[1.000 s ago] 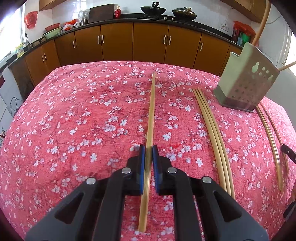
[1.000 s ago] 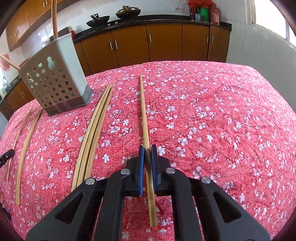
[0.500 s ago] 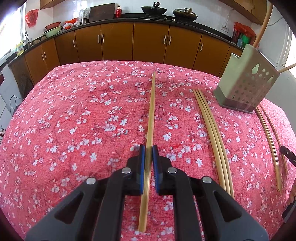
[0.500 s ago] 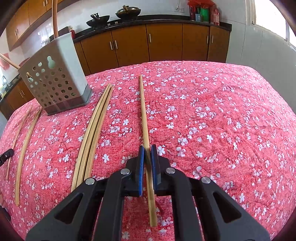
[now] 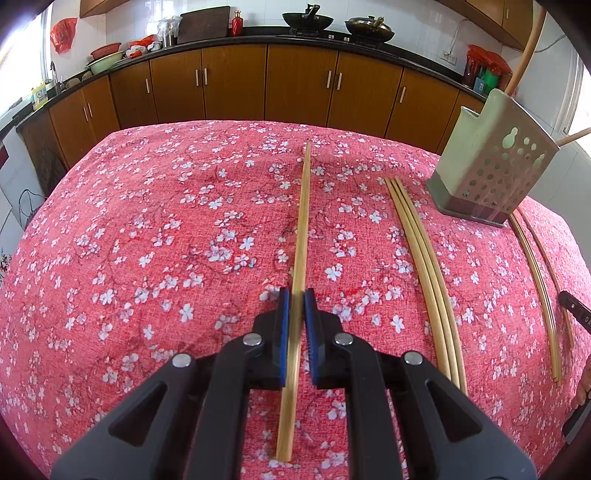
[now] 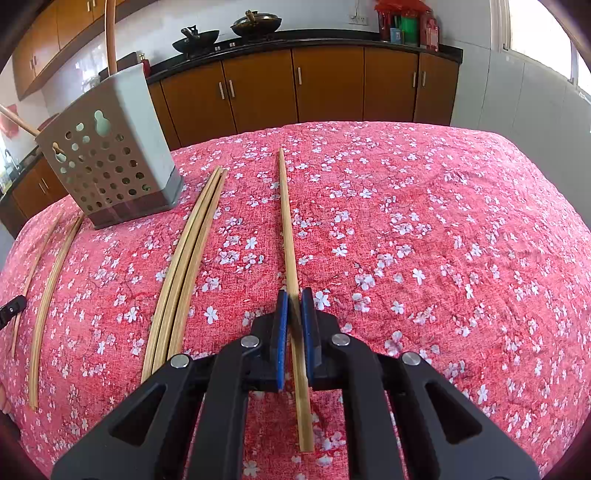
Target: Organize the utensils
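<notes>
The left tongs [image 5: 294, 295] are closed on a single bamboo chopstick [image 5: 300, 236], the blue pads [image 5: 283, 325] pinching it near its lower third. The right tongs [image 6: 294, 295] are likewise closed on a second single chopstick [image 6: 287, 221], gripped at a similar point along its length.

Reference landmark: the perforated utensil holder [image 6: 110, 155], standing upright on the tabletop [image 6: 443, 240], which is covered by a red floral cloth. Wooden handles [image 6: 110, 33] project from the top of the holder.

In the right wrist view, a bundle of three chopsticks [image 6: 184, 266] lies flat just to the right of the holder, and the chopstick in the right tongs extends beyond that bundle, further right. Two separate chopsticks [image 6: 48, 295] lie to the left of the holder, starting near its base.

In the left wrist view, the holder [image 5: 495, 162] sits at far right; the bundle [image 5: 424, 258] lies to its left, and the chopstick held by the left tongs lies further left again, well apart from the holder.
</notes>
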Demonstrator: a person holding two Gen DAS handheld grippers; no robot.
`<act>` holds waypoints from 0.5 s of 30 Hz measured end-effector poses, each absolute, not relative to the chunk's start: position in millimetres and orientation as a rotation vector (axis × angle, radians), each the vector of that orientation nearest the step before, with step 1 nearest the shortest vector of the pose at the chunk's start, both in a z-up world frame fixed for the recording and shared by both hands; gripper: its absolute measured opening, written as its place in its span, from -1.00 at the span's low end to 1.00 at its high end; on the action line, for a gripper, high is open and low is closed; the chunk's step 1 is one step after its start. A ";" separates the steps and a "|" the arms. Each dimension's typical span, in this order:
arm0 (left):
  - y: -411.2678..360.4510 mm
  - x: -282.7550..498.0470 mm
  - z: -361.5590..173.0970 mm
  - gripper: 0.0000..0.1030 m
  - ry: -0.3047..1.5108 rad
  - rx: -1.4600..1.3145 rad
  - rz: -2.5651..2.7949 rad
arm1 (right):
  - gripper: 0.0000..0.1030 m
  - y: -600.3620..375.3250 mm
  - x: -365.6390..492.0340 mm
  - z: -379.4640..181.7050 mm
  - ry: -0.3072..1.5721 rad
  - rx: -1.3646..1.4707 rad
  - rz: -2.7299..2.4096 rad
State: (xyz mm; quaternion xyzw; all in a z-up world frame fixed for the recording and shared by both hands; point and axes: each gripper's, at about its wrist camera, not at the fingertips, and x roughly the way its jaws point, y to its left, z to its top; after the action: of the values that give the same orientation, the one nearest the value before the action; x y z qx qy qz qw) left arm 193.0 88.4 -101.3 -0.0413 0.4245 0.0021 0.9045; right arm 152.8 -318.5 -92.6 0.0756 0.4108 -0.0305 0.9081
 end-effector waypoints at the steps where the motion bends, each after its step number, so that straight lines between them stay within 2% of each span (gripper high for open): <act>1: 88.4 192.9 -101.2 -0.76 0.877 -0.086 0.004 | -0.83 -318.5 152.8 -92.6 0.848 0.156 -0.063; 15: 88.3 192.5 -100.7 -0.76 0.876 -0.096 0.004 | -0.83 -318.2 152.8 -92.7 0.848 0.157 -0.063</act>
State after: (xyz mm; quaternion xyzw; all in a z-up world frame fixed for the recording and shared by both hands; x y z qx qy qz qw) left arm 192.5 88.3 -100.7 -0.0467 0.4242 0.0020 0.9044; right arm 152.8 -318.2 -92.7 0.0760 0.4108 -0.0304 0.9081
